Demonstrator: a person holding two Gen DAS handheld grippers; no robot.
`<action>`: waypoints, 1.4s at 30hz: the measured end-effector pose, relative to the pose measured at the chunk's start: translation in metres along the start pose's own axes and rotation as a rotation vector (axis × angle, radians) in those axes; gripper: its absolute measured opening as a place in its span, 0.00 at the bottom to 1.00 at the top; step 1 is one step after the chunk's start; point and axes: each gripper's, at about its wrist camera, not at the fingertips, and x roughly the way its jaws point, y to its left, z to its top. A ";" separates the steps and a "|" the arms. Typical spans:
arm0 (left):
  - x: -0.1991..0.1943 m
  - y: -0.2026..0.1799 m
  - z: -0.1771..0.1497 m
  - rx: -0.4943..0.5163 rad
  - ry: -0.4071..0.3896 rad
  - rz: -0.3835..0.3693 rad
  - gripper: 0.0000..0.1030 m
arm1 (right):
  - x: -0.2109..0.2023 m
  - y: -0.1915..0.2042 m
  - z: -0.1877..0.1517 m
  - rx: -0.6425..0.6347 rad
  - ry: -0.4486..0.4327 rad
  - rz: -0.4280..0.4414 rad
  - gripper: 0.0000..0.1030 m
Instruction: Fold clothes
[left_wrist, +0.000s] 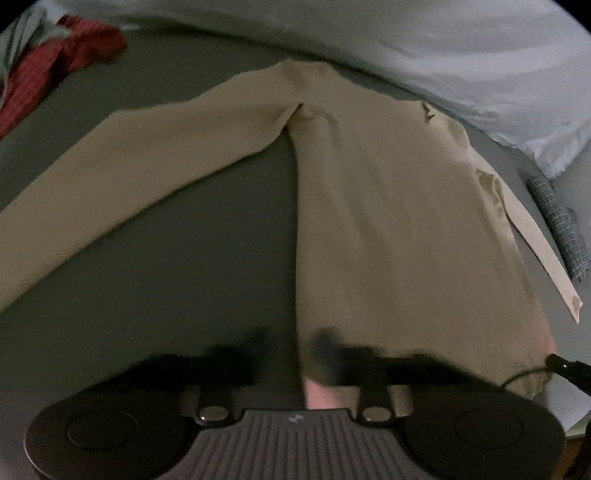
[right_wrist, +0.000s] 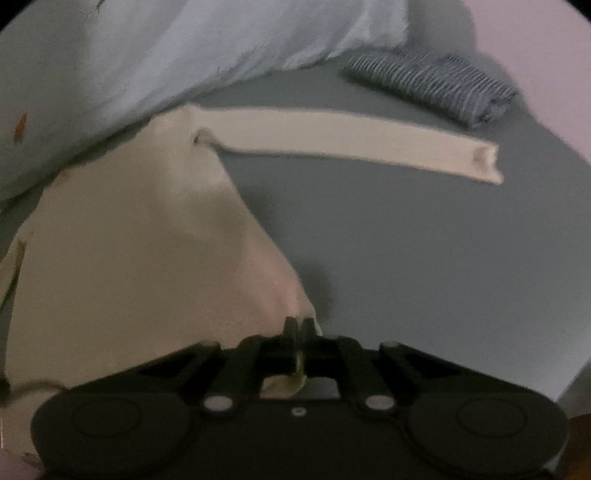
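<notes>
The fingers (left_wrist: 325, 354) of the left tool (left_wrist: 291, 350) are smeared by motion blur, so their grip on the beige shirt's (left_wrist: 388, 229) hem cannot be read there. The shirt's long sleeve (left_wrist: 110, 173) runs off the left edge. A red garment (left_wrist: 55, 62) is cut off at the corner. The right tool's (right_wrist: 300, 332) body hides the shirt's lower edge, perhaps a pinched corner.

the setting is a bed covered by a smooth grey sheet (left_wrist: 192, 266), dimly lit, with soft shadows on it. along its far side lies a rumpled pale blue duvet (left_wrist: 461, 55) with a light edge. a bunched red cloth (left_wrist: 59, 62) sits at the far left corner. near the duvet's end rests a rolled blue-and-white striped cloth (right_wrist: 432, 86). a pale pinkish wall (right_wrist: 535, 44) stands behind.
</notes>
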 end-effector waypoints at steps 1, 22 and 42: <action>-0.001 0.002 -0.002 -0.018 0.010 -0.016 0.01 | -0.003 -0.005 0.003 0.028 -0.006 -0.012 0.02; -0.088 0.219 -0.010 -0.464 -0.280 0.434 0.88 | -0.038 0.116 -0.055 -0.102 0.018 -0.022 0.56; -0.107 0.218 -0.043 -0.545 -0.290 0.276 0.05 | -0.065 0.245 -0.088 -0.628 -0.031 0.257 0.58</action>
